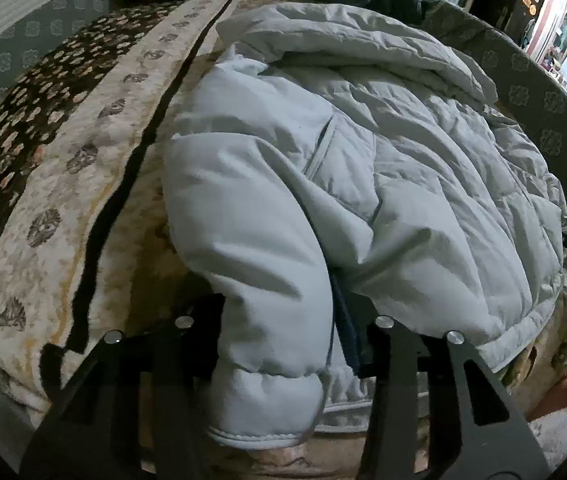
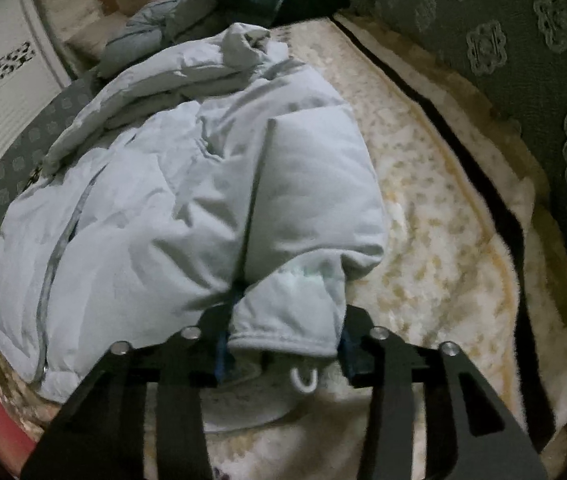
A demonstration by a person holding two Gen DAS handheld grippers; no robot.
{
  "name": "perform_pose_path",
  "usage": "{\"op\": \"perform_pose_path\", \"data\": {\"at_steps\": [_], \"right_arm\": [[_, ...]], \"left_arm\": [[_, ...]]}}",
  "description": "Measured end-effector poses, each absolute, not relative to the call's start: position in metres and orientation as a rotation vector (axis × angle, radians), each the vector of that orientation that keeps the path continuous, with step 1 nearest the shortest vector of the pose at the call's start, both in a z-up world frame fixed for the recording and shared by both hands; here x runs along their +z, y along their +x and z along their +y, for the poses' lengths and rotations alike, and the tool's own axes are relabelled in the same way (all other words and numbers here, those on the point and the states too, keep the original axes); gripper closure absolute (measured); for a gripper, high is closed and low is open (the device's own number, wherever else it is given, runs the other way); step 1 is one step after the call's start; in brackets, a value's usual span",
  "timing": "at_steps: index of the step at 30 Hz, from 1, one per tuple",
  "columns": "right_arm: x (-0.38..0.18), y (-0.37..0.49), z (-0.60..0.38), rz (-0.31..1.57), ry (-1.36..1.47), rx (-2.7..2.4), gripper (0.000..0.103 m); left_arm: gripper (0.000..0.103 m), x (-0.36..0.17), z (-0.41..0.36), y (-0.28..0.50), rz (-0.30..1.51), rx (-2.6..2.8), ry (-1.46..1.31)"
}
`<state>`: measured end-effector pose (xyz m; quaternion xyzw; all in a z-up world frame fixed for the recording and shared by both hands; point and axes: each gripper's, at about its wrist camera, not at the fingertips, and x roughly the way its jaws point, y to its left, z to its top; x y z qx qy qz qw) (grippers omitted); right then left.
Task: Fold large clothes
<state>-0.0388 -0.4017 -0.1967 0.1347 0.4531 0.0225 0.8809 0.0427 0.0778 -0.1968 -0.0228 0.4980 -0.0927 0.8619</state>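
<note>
Pale-grey puffy jacket [image 1: 363, 168] is soft, light, slippery; we keep left gripper [image 1: 291, 344] and right gripper [image 2: 283, 344] pinching the sleeve cuffs at 6 o'clock.

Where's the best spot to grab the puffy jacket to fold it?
Take the puffy jacket by its sleeve cuffs, coming from the near edge. Each cuff is a narrow, stitched end pointing at a gripper, and already sits between the jaws.

Dim indoor light, soft shadows, mild blur; fisheye-warped, vignetted edges
</note>
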Motion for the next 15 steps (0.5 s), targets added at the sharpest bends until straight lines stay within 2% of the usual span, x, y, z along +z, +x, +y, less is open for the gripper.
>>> {"op": "perform_pose_path", "data": {"at_steps": [2, 6, 9, 15], "right_arm": [[-0.196, -0.039, -0.402, 0.947, 0.282, 0.051, 0.058], [-0.182, -0.047, -0.399, 0.906, 0.215, 0.072, 0.074], [-0.168, -0.051, -0.398, 0.853, 0.193, 0.072, 0.079], [-0.139, -0.04, -0.386, 0.781, 0.1, 0.091, 0.081]], "left_arm": [[0.067, -0.194, 0.077, 0.044, 1.049, -0.201, -0.051], [0.071, -0.19, 0.079, 0.045, 1.067, -0.216, -0.041], [0.074, -0.186, 0.077, 0.05, 1.079, -0.223, -0.075], [0.077, -0.177, 0.067, 0.065, 1.1, -0.247, -0.046]]}}
